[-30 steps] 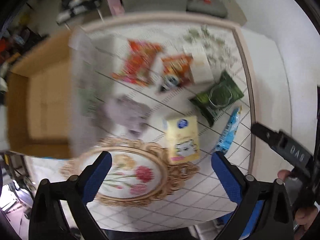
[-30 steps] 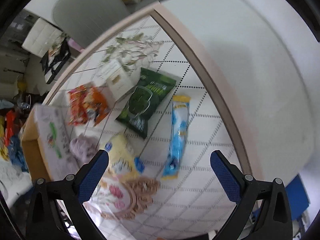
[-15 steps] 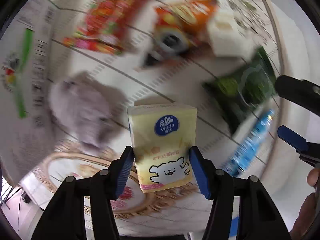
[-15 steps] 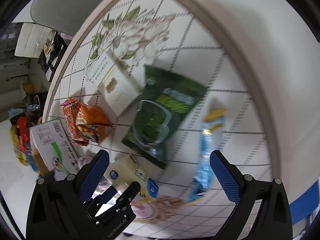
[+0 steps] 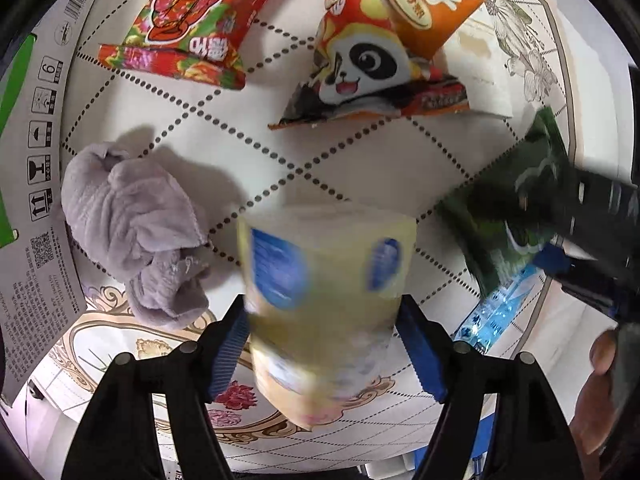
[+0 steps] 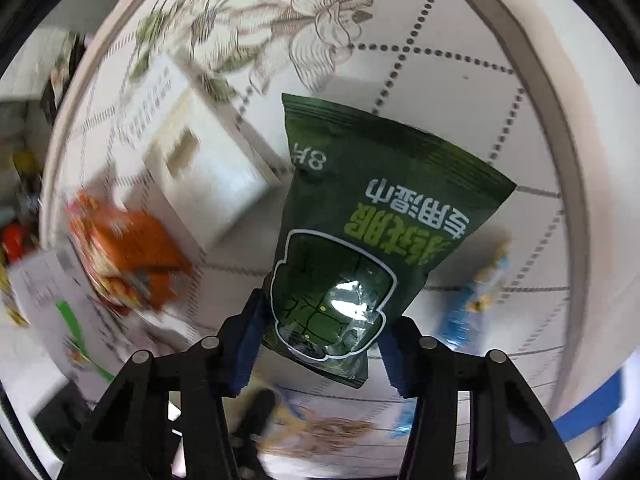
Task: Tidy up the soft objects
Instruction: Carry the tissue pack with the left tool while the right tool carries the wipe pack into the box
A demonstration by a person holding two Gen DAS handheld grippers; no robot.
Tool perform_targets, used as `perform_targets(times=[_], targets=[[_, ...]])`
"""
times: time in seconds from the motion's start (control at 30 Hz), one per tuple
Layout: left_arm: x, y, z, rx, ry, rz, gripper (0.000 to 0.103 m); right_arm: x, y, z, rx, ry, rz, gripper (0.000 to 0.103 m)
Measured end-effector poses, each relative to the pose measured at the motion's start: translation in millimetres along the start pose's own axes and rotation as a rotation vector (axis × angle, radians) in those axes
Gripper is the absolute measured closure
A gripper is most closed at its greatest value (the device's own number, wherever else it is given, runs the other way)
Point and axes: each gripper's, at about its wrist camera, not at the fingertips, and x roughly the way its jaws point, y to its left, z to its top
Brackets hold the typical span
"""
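My left gripper (image 5: 322,350) is shut on a yellow tissue pack (image 5: 324,300), blurred and tilted up off the table. My right gripper (image 6: 318,344) is shut on the near end of a dark green wet-wipe pack (image 6: 372,232), which also shows at the right of the left wrist view (image 5: 516,208). A crumpled grey cloth (image 5: 132,224) lies left of the tissue pack. A blue pack (image 6: 476,300) lies right of the green one, also visible in the left wrist view (image 5: 496,312).
An orange panda snack bag (image 5: 384,52) and a red flowered bag (image 5: 196,20) lie farther back. A white box (image 6: 192,172) sits left of the green pack. A cardboard box flap (image 5: 36,160) is at the left. A gold-framed mat (image 5: 120,352) lies near me.
My left gripper closed on the yellow tissue pack and tilted it up. My right gripper moved in onto the green pack and shut on its near end.
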Motion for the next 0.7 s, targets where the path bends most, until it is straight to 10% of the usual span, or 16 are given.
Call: perform_targets(times=[0.13,0.33,0.47,0.7], targets=[[5.1,6.3,-4.9,-0.006,-0.002,-0.048,0.032,9.5,6.8,-19.1,-0.116,0.048,-0.076,0.049],[25.6,-0.4,-11.0,0.058,-0.017,0.078,0.037,20.1,18.8,-19.1,-0.076,0.017,-0.087,0.029],[21.5,6.6,-17.3,0.054,-0.034,0.068,0.041,18.6,36.1,-29.0,-0.109,-0.033,-0.164,0.053],[-24.5,20.9,-51.0,0.101,-0.147,0.074,0.042,-1.1,44.9,-62.8,-0.106,-0.069,-0.06,0.062]])
